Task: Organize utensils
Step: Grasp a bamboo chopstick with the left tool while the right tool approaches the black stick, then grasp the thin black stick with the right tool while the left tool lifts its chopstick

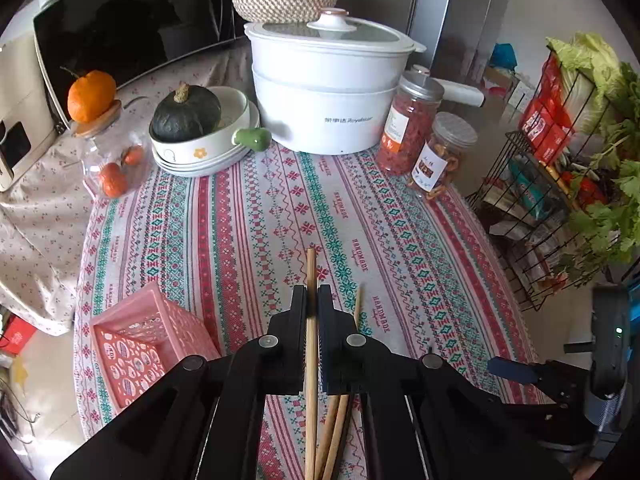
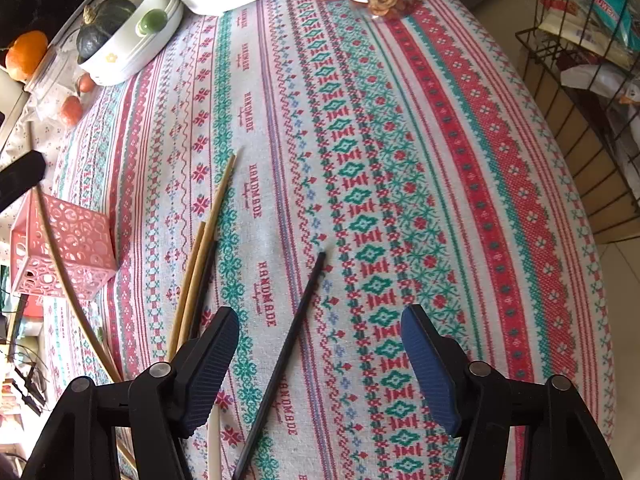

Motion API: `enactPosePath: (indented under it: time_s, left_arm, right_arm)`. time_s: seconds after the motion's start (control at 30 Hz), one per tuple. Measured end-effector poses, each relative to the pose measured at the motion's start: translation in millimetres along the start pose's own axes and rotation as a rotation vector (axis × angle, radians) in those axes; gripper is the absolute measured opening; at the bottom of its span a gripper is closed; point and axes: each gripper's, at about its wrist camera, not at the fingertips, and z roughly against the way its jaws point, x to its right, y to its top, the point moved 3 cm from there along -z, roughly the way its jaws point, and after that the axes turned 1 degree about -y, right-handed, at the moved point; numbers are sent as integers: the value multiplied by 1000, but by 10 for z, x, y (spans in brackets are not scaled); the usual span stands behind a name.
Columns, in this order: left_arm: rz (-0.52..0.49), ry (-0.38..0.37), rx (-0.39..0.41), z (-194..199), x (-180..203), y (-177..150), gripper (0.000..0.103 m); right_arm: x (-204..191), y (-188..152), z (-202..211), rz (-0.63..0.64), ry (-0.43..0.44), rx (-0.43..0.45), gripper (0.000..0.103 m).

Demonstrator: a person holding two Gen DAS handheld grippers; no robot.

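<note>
In the left wrist view my left gripper (image 1: 312,294) is shut on a wooden chopstick (image 1: 311,268), held above the patterned tablecloth. More wooden chopsticks (image 1: 338,428) lie on the cloth underneath. A pink perforated basket (image 1: 136,344) stands to the lower left. In the right wrist view my right gripper (image 2: 320,360) is open low over the table. A black chopstick (image 2: 292,344) lies between its fingers, touching neither pad. Wooden chopsticks (image 2: 204,256) and a black one lie to its left, and a white stick (image 2: 214,440) lies under the left finger. The basket (image 2: 60,248) is at far left.
A white electric pot (image 1: 328,92), two snack jars (image 1: 412,132) and stacked dishes holding a green squash (image 1: 188,114) line the back of the table. A wire rack of vegetables and packets (image 1: 560,184) stands beyond the table's right edge.
</note>
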Motion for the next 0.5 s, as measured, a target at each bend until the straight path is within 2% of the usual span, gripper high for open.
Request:
enactPosePath:
  time_s: [0.13, 0.4, 0.5]
  left_arm:
    - [-6, -82, 68, 407, -110, -154, 5]
    - [32, -147, 190, 1070, -471, -625, 5]
    - [50, -156, 225, 1197, -592, -731, 5]
  right_arm:
    - [-105, -27, -127, 21, -20, -17, 60]
    - [-186, -57, -433, 7, -50, -65, 40]
    - [-222, -44, -445, 7, -82, -39, 36]
